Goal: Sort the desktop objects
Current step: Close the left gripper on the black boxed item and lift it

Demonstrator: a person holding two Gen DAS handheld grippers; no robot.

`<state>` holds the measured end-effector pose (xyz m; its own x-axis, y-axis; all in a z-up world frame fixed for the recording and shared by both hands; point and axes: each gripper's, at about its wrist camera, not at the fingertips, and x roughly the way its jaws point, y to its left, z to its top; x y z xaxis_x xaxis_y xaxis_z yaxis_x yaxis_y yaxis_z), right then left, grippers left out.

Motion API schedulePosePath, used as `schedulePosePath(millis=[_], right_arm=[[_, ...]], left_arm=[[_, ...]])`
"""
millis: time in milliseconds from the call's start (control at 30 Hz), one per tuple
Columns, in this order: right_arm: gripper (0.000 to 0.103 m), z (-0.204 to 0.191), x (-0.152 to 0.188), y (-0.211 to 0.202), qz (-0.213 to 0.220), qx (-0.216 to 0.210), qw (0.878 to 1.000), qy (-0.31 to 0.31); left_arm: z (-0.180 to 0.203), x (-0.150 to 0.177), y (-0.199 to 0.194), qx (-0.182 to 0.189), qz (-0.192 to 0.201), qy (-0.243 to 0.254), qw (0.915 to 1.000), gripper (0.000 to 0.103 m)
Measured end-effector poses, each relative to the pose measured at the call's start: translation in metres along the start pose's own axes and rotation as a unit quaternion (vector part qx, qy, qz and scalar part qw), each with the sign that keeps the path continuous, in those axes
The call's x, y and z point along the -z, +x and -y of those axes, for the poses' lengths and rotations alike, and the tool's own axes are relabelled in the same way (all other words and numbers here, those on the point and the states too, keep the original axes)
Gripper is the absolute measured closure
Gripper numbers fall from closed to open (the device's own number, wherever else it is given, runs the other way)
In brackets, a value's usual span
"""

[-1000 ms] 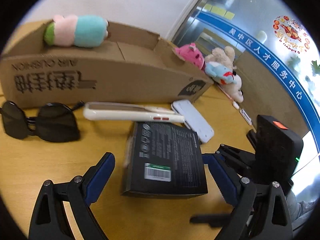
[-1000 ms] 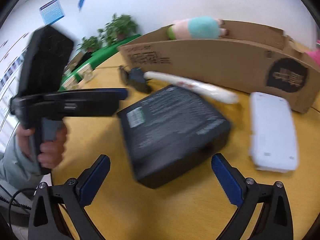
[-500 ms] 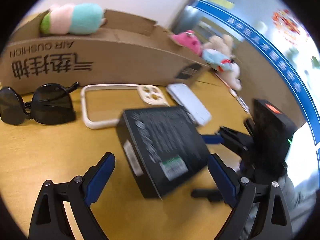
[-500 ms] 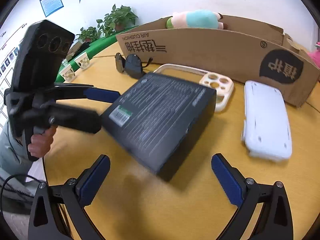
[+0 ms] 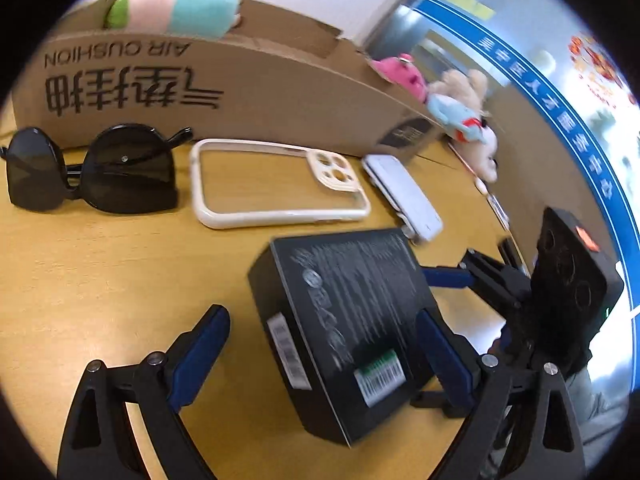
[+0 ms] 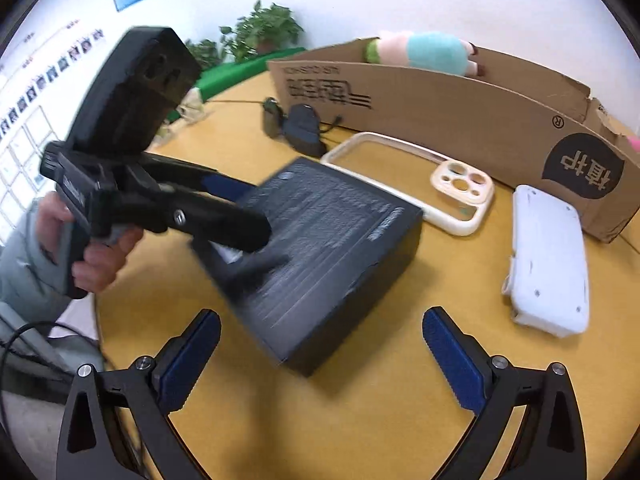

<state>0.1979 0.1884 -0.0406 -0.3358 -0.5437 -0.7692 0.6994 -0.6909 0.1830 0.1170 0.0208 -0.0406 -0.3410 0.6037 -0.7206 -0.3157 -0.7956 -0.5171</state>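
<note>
black box between two spread claws

the left gripper (image 5: 322,354) has its blue-padded fingers spread wide; the black box (image 5: 352,320) sits low and centre in its frame, tilted, with its near end between the fingers, though contact cannot be told. the right gripper (image 6: 320,356) is also spread wide and holds nothing, the black box (image 6: 320,256) lying just beyond its tips at frame centre on the wooden table (image 6: 360,420). up and right of the box in the right view lie a cream phone case (image 6: 416,184) and a white device (image 6: 548,260). black sunglasses (image 5: 92,172) rest at the left of the left view. behind them stands a cardboard box (image 5: 224,88) with a plush toy (image 5: 176,10) on top.
</note>
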Motion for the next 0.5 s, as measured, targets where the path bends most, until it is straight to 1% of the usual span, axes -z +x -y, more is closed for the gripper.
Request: schedulePosePath(millis=[67,133,167,200,267,367,500], right_arm=[[0.001,-0.004,-0.005,0.008,-0.002,-0.001,1.000,-0.010],[0.007,-0.012,-0.005,0.015,-0.006,0.006,1.000,-0.028],[0.015,-0.016,-0.007,0.019,-0.010,0.012,0.999,-0.035],[0.020,-0.018,-0.008,0.020,-0.009,0.015,0.999,-0.039],[0.022,-0.016,-0.008,0.020,-0.005,0.016,0.999,-0.036],[0.024,-0.019,-0.007,0.018,0.002,0.026,0.999,-0.030],[0.024,-0.023,-0.014,0.006,0.029,0.032,0.999,-0.029]], left_arm=[[0.003,-0.001,0.001,-0.002,-0.003,0.007,1.0000,0.009],[0.007,0.002,0.003,-0.008,-0.007,0.024,0.9996,0.014],[0.009,0.004,0.004,-0.005,-0.004,0.027,0.9996,0.017],[0.008,0.005,0.003,-0.008,0.002,0.025,0.9996,0.017],[0.007,0.006,0.002,-0.008,0.009,0.022,0.9997,0.017],[0.009,0.004,-0.002,-0.015,0.025,0.021,0.9993,0.023],[0.021,-0.004,-0.021,-0.026,0.059,0.037,0.9972,0.023]])
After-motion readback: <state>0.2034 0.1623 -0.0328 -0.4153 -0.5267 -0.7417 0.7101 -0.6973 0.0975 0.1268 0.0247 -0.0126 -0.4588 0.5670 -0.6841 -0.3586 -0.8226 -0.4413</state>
